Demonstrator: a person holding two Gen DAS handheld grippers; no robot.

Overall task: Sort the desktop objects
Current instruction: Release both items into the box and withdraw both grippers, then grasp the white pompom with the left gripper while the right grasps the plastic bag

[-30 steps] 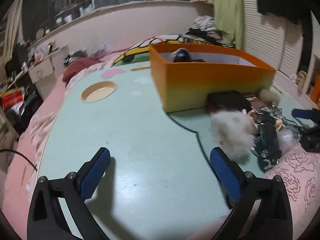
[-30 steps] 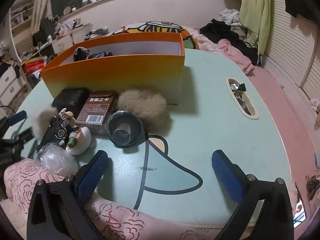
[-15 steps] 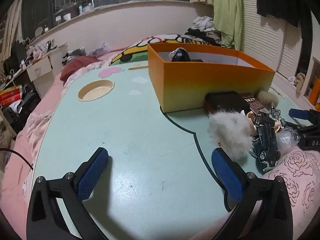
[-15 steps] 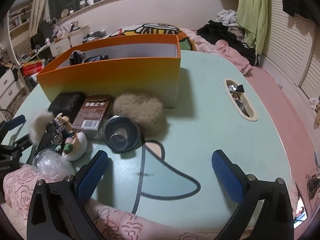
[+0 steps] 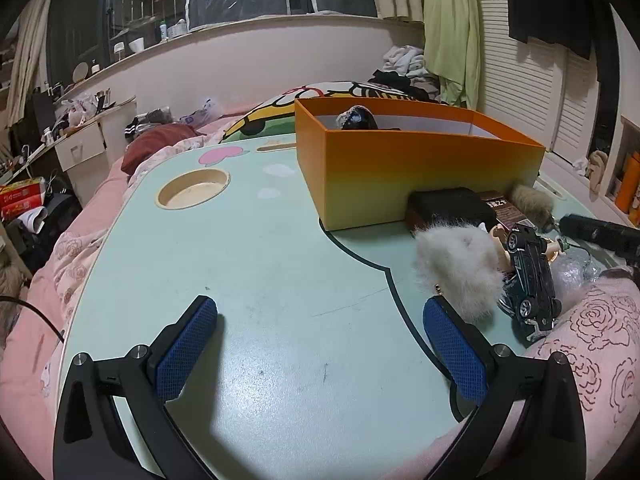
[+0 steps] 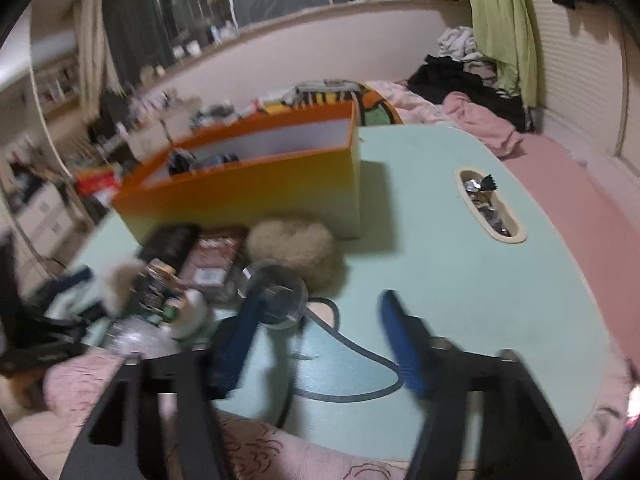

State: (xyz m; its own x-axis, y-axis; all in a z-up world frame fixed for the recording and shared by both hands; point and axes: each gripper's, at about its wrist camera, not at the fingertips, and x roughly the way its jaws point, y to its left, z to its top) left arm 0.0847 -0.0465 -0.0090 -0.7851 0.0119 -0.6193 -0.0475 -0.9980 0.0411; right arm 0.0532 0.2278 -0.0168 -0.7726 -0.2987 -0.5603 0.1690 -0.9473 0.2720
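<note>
An orange box [image 5: 416, 168] stands on the pale green table [image 5: 260, 264] with dark items inside; it also shows in the right wrist view [image 6: 256, 188]. In front of it lie a white fluffy ball [image 5: 456, 268], a dark toy car [image 5: 534, 280], a black case [image 5: 448, 206], a brown card box [image 6: 214, 258], a tan fluffy ball [image 6: 294, 244] and a metal tin [image 6: 276, 294]. My left gripper [image 5: 316, 344] is open and empty over bare table, left of the white ball. My right gripper [image 6: 320, 332] is open and empty, its left finger near the tin; the view is blurred.
A round cup hole [image 5: 193, 191] sits at the table's far left. An oval slot with foil wrappers [image 6: 488, 204] lies at the right. Pink rose-print bedding [image 5: 592, 332] overlaps the near edge. A crumpled plastic wrap [image 5: 576, 276] and a small figurine [image 6: 188, 312] lie among the objects.
The right gripper has moved forward and left towards the tin and its jaws have narrowed. The left gripper has shifted slightly, staying open.
</note>
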